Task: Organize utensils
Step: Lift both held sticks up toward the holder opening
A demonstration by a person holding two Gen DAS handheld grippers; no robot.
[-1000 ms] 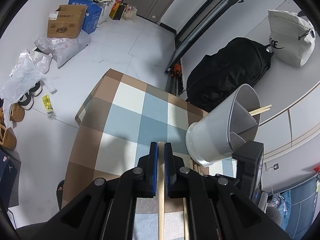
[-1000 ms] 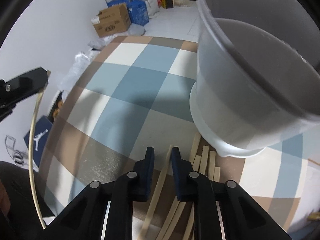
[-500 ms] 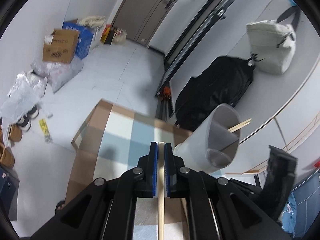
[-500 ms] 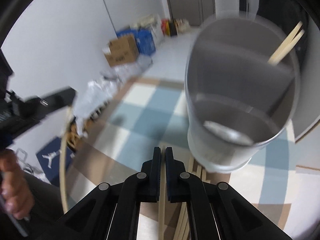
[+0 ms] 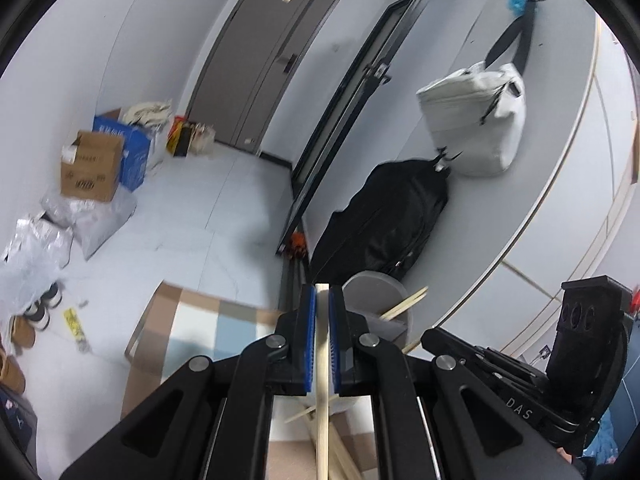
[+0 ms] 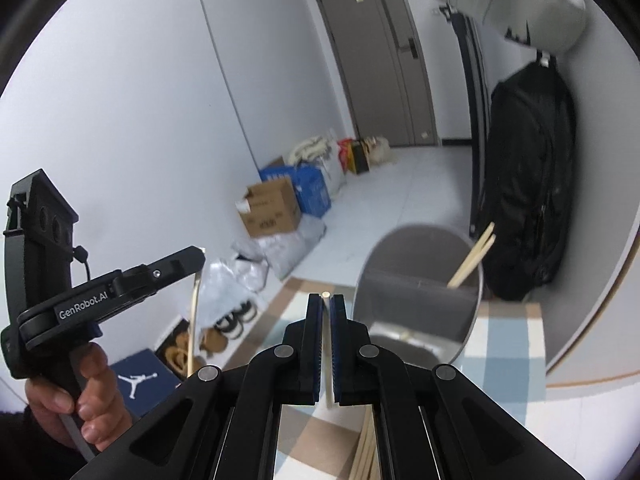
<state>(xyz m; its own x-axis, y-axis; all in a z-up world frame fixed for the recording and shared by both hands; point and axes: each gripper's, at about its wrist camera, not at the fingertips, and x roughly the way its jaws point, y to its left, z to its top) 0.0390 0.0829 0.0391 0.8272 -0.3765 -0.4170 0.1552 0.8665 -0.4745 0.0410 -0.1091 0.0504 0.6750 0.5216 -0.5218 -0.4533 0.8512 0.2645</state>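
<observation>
My left gripper [image 5: 322, 292] is shut on a pale wooden chopstick [image 5: 322, 364] and is lifted above the table. My right gripper [image 6: 326, 300] is shut on another chopstick [image 6: 328, 360] that runs straight back between its pads. A grey divided utensil holder [image 6: 416, 280] stands just ahead to the right, with two chopsticks [image 6: 472, 260] leaning in its far compartment. In the left wrist view the holder [image 5: 376, 284] peeks out behind the right finger. More loose chopsticks [image 6: 366, 452] lie on the checked tablecloth [image 6: 508, 328] below.
A person's hand [image 6: 80, 392] grips the left tool's handle at the left. A black backpack [image 5: 384, 216] and a white bag [image 5: 472, 120] hang on the wall behind the table. Cardboard boxes [image 5: 92, 166], plastic bags and shoes [image 6: 236, 320] sit on the floor.
Both grippers have risen and tilted up from the table with their chopsticks. The right jaws, slightly apart around a chopstick a second ago, have shut on it. The holder sits lower in both views.
</observation>
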